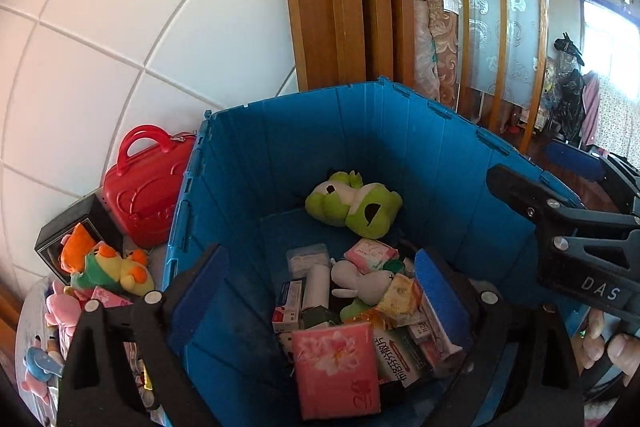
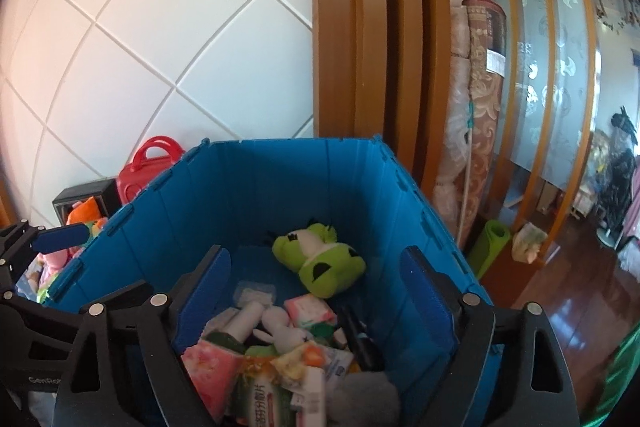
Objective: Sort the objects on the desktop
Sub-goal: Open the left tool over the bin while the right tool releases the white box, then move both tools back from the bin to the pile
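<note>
Many small items fill the blue crate (image 1: 420,147): a green frog plush (image 1: 354,203) lies alone at the far end on the crate floor, and nearer the cameras sits a jumbled heap with a pink tissue pack (image 1: 336,367), a white bunny plush (image 1: 360,283), a second pink-and-white pack (image 1: 370,255), a white tube (image 1: 316,287) and several small boxes. Both grippers sit over the near rim looking down into the crate. Left gripper (image 1: 320,291) has its jaws spread wide, nothing between the pads. Right gripper (image 2: 316,291) also spread wide, nothing gripped; a blurry grey thing (image 2: 362,401) sits low in its view on top of the heap. Outside the crate on the left: red toy suitcase (image 1: 148,183) touching the crate wall, a black box (image 1: 76,231), a yellow-orange duck plush (image 1: 116,267), pink plush (image 1: 64,307). White tiled wall (image 1: 120,27) behind, wooden frame (image 1: 340,7) to its right.
</note>
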Motion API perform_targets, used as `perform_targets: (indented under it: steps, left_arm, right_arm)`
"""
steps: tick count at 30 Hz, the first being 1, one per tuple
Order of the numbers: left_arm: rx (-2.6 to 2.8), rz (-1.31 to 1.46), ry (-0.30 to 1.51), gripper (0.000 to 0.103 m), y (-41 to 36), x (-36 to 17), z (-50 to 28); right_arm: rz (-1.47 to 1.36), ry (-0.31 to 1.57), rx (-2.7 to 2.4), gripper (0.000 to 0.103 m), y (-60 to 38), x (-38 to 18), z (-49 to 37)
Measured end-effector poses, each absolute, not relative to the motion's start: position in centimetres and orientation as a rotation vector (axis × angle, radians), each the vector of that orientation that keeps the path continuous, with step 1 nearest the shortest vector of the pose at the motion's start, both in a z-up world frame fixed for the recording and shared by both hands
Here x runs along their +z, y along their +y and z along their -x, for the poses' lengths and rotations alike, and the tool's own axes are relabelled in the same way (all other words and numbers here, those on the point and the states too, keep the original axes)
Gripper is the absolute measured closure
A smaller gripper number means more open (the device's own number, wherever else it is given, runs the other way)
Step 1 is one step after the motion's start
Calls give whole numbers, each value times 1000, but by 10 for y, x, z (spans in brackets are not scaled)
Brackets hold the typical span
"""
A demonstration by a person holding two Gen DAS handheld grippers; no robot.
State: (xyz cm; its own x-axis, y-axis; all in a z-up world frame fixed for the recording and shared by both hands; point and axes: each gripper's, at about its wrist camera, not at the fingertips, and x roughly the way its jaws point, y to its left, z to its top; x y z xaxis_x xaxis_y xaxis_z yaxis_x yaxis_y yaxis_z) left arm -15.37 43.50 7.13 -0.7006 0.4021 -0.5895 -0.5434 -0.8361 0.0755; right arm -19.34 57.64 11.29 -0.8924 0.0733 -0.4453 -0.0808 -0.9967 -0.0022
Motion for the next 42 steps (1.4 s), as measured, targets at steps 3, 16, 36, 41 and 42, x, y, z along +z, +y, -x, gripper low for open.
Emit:
perform_targets:
  steps: [3, 16, 36, 41, 42]
  left_arm:
    - [2480, 779, 323, 7, 430, 70, 151]
    - [2522, 716, 257, 7, 390, 73, 122]
    - [2740, 775, 86, 7, 244, 62, 113]
    - [2849, 849, 50, 7, 175, 47, 114]
    - [2868, 881, 45, 7, 161, 41, 115]
  right_arm:
    - [704, 32, 2985, 1, 576, 113, 192]
    - [762, -3, 2975, 0, 555, 110, 165]
    - [780, -112, 3158, 0, 443, 110, 147]
    - [815, -189, 3285, 0, 379, 108, 149]
    - [823, -207, 3310, 0, 366, 106, 149]
